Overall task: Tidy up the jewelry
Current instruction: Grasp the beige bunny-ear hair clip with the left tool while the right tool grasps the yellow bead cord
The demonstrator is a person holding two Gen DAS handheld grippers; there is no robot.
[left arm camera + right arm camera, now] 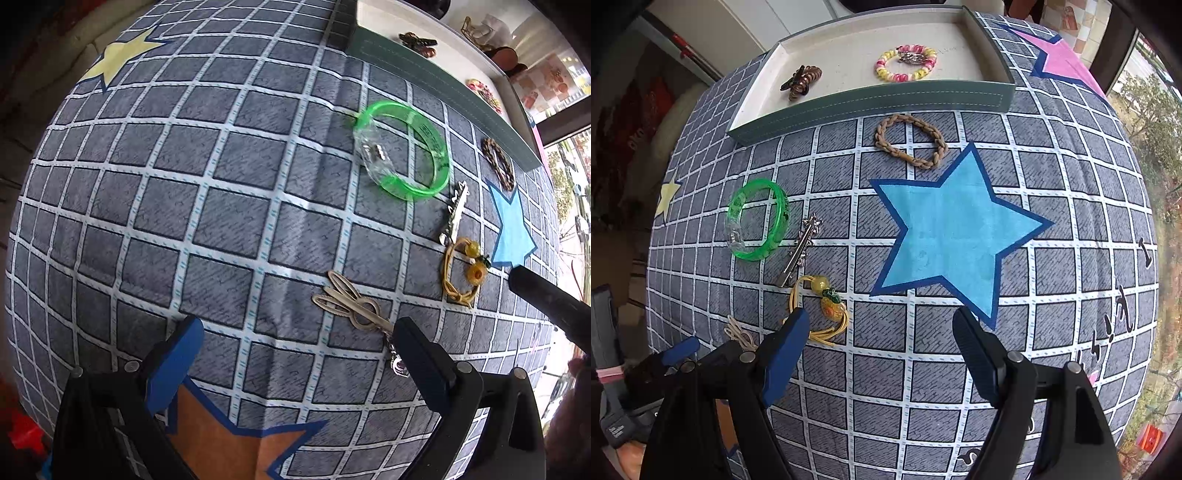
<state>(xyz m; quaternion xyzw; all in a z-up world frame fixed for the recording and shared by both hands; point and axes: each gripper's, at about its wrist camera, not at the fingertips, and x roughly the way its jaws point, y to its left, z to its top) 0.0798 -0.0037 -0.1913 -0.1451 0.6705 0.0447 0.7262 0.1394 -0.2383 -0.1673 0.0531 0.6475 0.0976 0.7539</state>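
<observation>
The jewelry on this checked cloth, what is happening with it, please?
A person is sorting jewelry into a tray, holding a gripper in each hand. Both the left gripper and right gripper are open and hold nothing. Two pieces lie in the tray: a brown hair claw and a pink-and-yellow bracelet. On the cloth remain a green bangle, braided bracelet, silver hair clip, yellow cord charm and scissors-shaped pendant.

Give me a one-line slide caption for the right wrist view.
Open right gripper above checkered cloth; green bangle, hair clip, braided band await the tray.
</observation>
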